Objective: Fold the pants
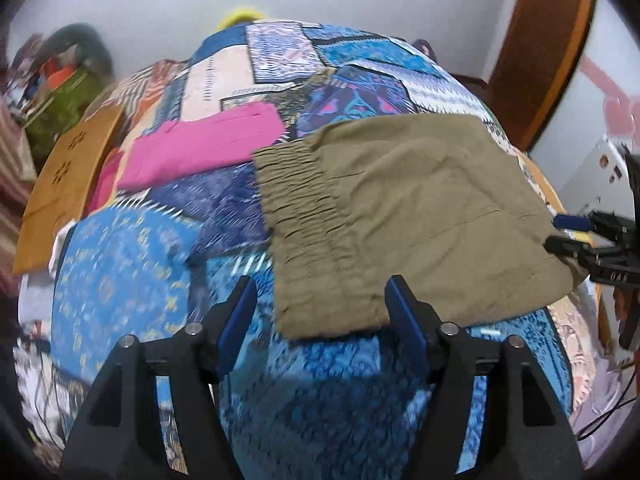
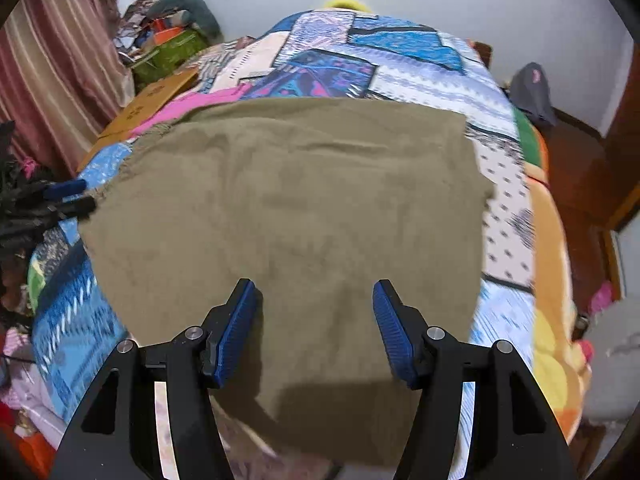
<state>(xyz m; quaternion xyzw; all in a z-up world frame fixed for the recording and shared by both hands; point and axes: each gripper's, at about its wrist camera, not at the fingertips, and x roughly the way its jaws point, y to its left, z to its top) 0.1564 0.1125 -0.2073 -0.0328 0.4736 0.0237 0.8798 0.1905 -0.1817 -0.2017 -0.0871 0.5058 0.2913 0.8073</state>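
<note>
Olive-brown pants (image 1: 420,200) lie folded flat on a patchwork bedspread (image 1: 132,280), their gathered elastic waistband (image 1: 296,200) facing left. My left gripper (image 1: 320,284) hovers open over the pants' near left corner, its blue pads apart with only cloth and bedspread below them. It also shows at the left edge of the right wrist view as the left gripper (image 2: 68,200). My right gripper (image 2: 314,284) stands open above the near part of the pants (image 2: 300,200), gripping nothing. In the left wrist view the right gripper (image 1: 580,240) sits at the pants' right edge.
A folded pink garment (image 1: 208,144) lies on the bed beyond the waistband. A flat cardboard box (image 1: 68,184) and a cluttered green box (image 1: 68,92) stand at the left. A striped curtain (image 2: 52,60) hangs left; dark wooden furniture (image 2: 580,168) and a grey garment (image 2: 532,92) are right.
</note>
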